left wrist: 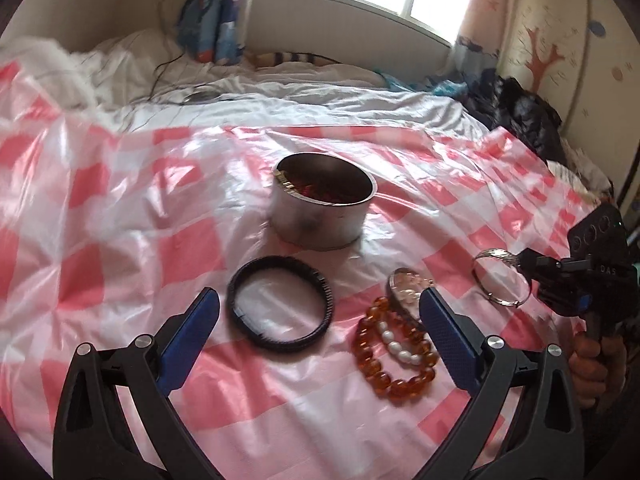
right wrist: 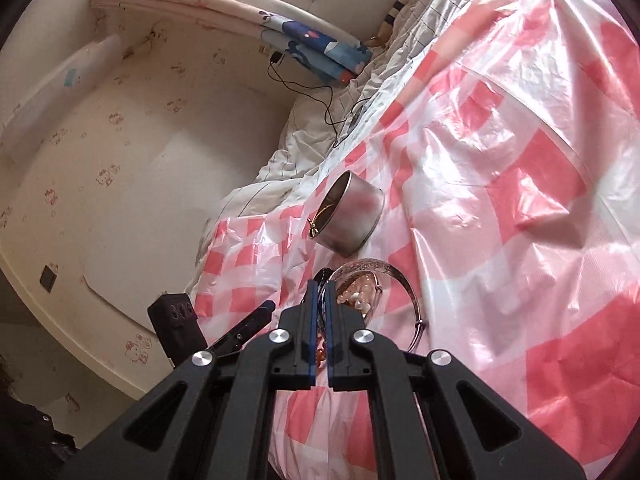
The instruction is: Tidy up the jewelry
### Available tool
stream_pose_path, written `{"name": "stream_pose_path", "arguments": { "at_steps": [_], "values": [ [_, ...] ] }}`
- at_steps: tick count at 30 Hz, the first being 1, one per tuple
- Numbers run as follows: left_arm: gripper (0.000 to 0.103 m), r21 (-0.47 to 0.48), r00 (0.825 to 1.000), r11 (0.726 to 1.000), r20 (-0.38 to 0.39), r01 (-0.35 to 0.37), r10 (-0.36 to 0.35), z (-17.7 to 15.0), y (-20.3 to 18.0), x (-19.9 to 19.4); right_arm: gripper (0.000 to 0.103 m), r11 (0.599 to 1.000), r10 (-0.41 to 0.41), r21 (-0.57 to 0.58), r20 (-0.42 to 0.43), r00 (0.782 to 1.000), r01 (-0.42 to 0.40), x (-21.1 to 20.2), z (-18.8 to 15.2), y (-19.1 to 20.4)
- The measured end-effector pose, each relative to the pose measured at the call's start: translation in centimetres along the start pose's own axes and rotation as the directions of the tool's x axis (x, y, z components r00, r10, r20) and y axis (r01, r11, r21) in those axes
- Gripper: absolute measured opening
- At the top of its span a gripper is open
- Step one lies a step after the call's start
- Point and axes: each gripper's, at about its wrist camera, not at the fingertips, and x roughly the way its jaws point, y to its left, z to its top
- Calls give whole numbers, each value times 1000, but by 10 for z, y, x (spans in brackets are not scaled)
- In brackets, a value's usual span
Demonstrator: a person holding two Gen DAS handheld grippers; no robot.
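Note:
My right gripper (right wrist: 320, 286) is shut on the rim of a silver bangle (right wrist: 414, 300), which hangs just above the cloth. In the left wrist view that gripper (left wrist: 522, 258) comes in from the right with the bangle (left wrist: 498, 253). My left gripper (left wrist: 318, 294) stands open and empty over a black bracelet (left wrist: 280, 304) lying flat. To its right lie an amber bead bracelet (left wrist: 394, 376), a pearl bracelet (left wrist: 400, 347) and a clear pink bead bracelet (left wrist: 406, 282). A round metal tin (left wrist: 324, 208) (right wrist: 356, 216) stands open behind them with a gold piece at its rim.
Everything lies on a pink-and-white checked plastic sheet (left wrist: 120, 240) spread over a bed. White bedding (left wrist: 280, 96), a black cable and a patterned curtain lie beyond. Dark clothes (left wrist: 524, 112) pile up at the far right. A hand (left wrist: 592, 364) holds the right gripper's handle.

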Motion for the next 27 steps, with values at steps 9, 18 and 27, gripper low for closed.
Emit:
{"name": "stream_pose_path", "arguments": {
  "at_steps": [9, 18, 27],
  "values": [
    [94, -58, 972, 994, -211, 92, -102, 33, -30, 61, 4, 1000, 16, 19, 8, 1000, -16, -1, 1, -8],
    [6, -124, 937, 985, -314, 122, -156, 21, -31, 87, 5, 999, 18, 35, 12, 1000, -18, -3, 1, -15],
    [3, -223, 945, 957, -225, 187, -237, 35, -12, 48, 5, 999, 11, 43, 7, 1000, -11, -3, 1, -15]
  ]
}}
